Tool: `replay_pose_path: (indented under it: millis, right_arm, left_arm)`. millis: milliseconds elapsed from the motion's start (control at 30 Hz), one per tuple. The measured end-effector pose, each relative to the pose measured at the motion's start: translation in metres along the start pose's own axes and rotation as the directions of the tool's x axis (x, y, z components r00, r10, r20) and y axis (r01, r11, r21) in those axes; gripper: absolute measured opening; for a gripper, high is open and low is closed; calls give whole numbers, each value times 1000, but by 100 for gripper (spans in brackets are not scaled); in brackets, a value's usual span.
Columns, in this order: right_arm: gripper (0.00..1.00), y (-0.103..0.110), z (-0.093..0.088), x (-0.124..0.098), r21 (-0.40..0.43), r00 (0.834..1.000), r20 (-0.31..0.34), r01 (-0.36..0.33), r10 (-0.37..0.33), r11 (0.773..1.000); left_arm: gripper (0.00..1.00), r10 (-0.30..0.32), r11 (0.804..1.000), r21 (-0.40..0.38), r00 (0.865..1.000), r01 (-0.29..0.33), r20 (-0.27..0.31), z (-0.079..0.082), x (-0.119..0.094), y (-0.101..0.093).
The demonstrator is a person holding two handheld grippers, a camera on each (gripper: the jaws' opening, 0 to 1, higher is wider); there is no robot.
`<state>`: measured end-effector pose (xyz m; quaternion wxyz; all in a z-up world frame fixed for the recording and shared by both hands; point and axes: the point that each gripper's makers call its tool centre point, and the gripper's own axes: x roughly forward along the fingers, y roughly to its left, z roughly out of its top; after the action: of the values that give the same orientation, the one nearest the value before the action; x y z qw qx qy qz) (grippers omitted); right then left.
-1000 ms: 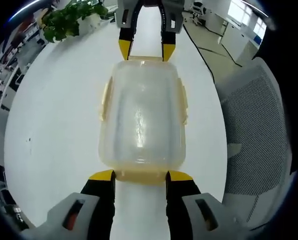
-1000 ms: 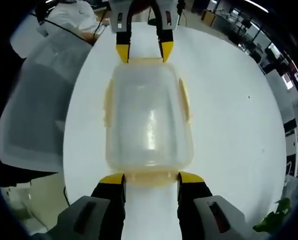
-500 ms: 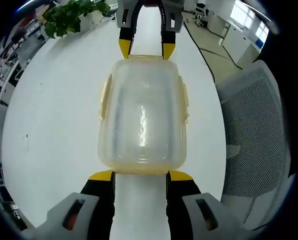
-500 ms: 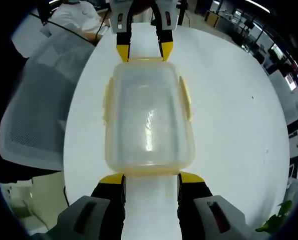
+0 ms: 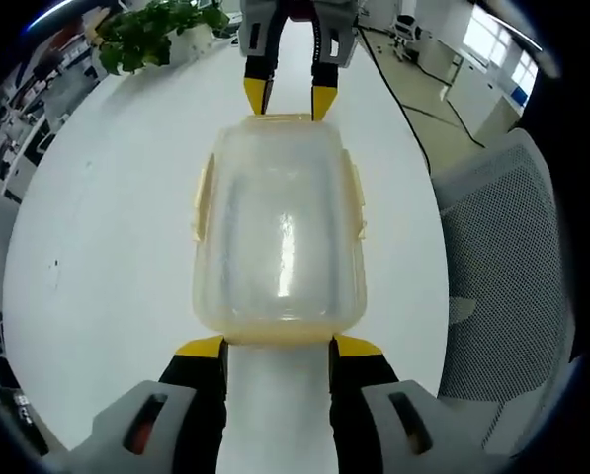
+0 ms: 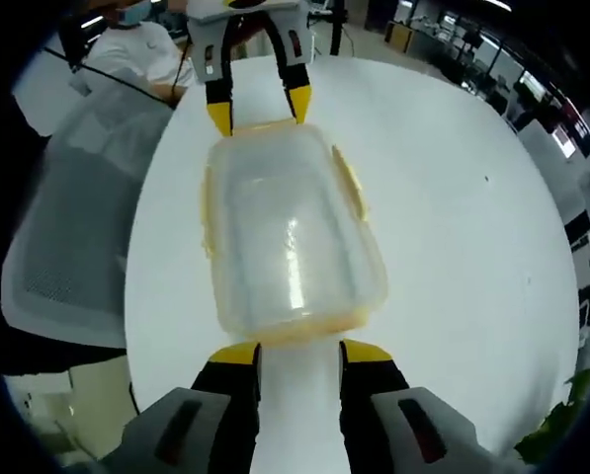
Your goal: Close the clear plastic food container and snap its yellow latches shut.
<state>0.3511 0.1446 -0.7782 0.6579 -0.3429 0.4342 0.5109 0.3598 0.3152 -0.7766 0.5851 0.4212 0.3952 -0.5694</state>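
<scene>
The clear plastic container (image 5: pixel 275 232) lies lid-up on the white table (image 5: pixel 107 217), seen from the opposite end in the right gripper view (image 6: pixel 290 232). Yellow latches (image 5: pixel 204 197) run along its long sides, and one latch (image 6: pixel 346 183) stands a little out from the wall. My left gripper (image 5: pixel 279 348) is open, its yellow tips at the container's near short end. My right gripper (image 6: pixel 300 353) is open at the other short end. Each shows at the far end of the other's view: the right gripper (image 5: pixel 291 99), the left gripper (image 6: pixel 259 111). Nothing lies between either pair of jaws.
A grey mesh chair (image 5: pixel 502 257) stands by the table's edge, also in the right gripper view (image 6: pixel 67 227). A potted plant (image 5: pixel 156 30) sits at the table's far side. A seated person (image 6: pixel 141 39) is beyond the table. Wide white tabletop lies on both sides of the container.
My right gripper's jaws have narrowed a little. The right gripper view has rolled, so the container now looks slanted in it. The left gripper has held its place.
</scene>
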Motion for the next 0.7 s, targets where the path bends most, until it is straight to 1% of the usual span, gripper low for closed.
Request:
replay_pose_path:
  millis: [200,267,300,333,367,400,433,467,533,567,600,633,667,700]
  right_arm:
    - [30,-1,-4,-6,81,1000,26,-1,-1,997]
    - [30,0,-7,-9,135,999,47,-9,2,991]
    - [29,1,-9,-11,197,998,63,-18,6,980]
    - [29,1,-9,-12,237,997,74,-30,12,971]
    - [29,4,-7,-15,311,993,113,-63,29,948]
    - [29,3,-3,-17,369,988,155,-84,28,926]
    - [29,0,2,-20,438,979,206,-102,11,893]
    - [29,-3,5,-22,477,972,237,-112,-4,872]
    - [29,-7,9,-24,531,959,283,-135,-25,836]
    - [29,-10,10,-25,564,954,297,-140,-42,814]
    - [29,-11,10,-25,577,953,299,-137,-52,805]
    - [29,-13,10,-25,584,953,298,-131,-61,801]
    - [29,-14,8,-24,589,956,287,-122,-66,799]
    - [29,-13,8,-22,586,957,283,-117,-67,802]
  left_arm:
    - [40,2,1000,-11,1000,-2,7,0,-2,-2]
    - [40,10,1000,-27,1000,-10,19,0,-4,-3]
    - [40,15,999,-50,999,-14,35,0,-5,-4]
    - [40,16,998,-64,999,-13,45,0,-6,-4]
    - [39,16,997,-78,998,-12,54,0,-7,-5]
    - [39,18,996,-92,998,-12,68,0,-8,-6]
    - [39,19,993,-118,996,-9,84,0,-9,-7]
    - [39,22,990,-137,996,-10,90,-2,-10,-7]
    - [39,34,979,-202,992,-9,120,-4,-12,-8]
    - [39,35,969,-245,989,0,141,-5,-12,-8]
    - [37,29,963,-268,988,13,151,-7,-13,-10]
    - [35,37,954,-300,986,14,164,-8,-13,-10]
    - [32,38,939,-342,984,24,174,-12,-12,-11]
    - [30,43,932,-361,983,26,181,-13,-12,-11]
